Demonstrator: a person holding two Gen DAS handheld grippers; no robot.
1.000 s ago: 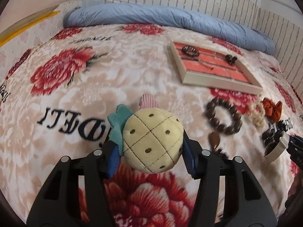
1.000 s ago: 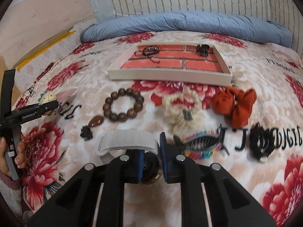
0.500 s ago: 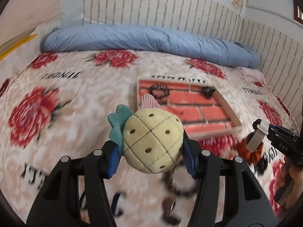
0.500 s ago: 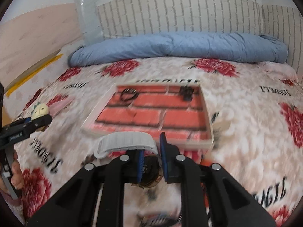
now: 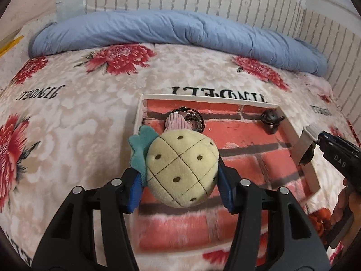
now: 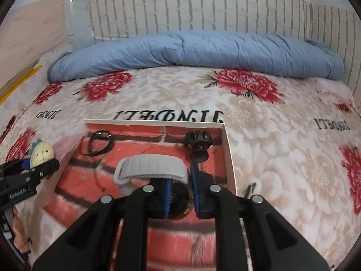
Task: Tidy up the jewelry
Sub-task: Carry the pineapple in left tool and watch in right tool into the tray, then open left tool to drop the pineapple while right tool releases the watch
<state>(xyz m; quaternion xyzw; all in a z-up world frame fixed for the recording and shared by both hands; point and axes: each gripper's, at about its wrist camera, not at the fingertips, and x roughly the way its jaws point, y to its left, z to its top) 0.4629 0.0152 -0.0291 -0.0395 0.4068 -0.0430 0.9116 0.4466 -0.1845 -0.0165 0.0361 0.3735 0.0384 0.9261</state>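
My left gripper (image 5: pixel 179 181) is shut on a yellow plush pineapple charm (image 5: pixel 180 169) and holds it above the left part of the brick-print tray (image 5: pixel 302 155). My right gripper (image 6: pixel 180 192) is shut on a watch with a grey-white strap (image 6: pixel 151 164) and holds it above the tray (image 6: pixel 229 158); it also shows in the left wrist view (image 5: pixel 304 146). A black cord bracelet (image 6: pixel 100 143) and a black hair claw (image 6: pixel 198 142) lie at the tray's far end.
The tray lies on a floral blanket (image 6: pixel 282 158) on a bed. A rolled blue duvet (image 6: pixel 191 52) lies along the far side against a brick-pattern wall. An orange scrunchie (image 5: pixel 320 221) shows at the lower right of the left wrist view.
Both grippers have moved forward from the loose jewelry on the blanket to above the tray, each still holding its item. The beads and hair ties have dropped out of view.
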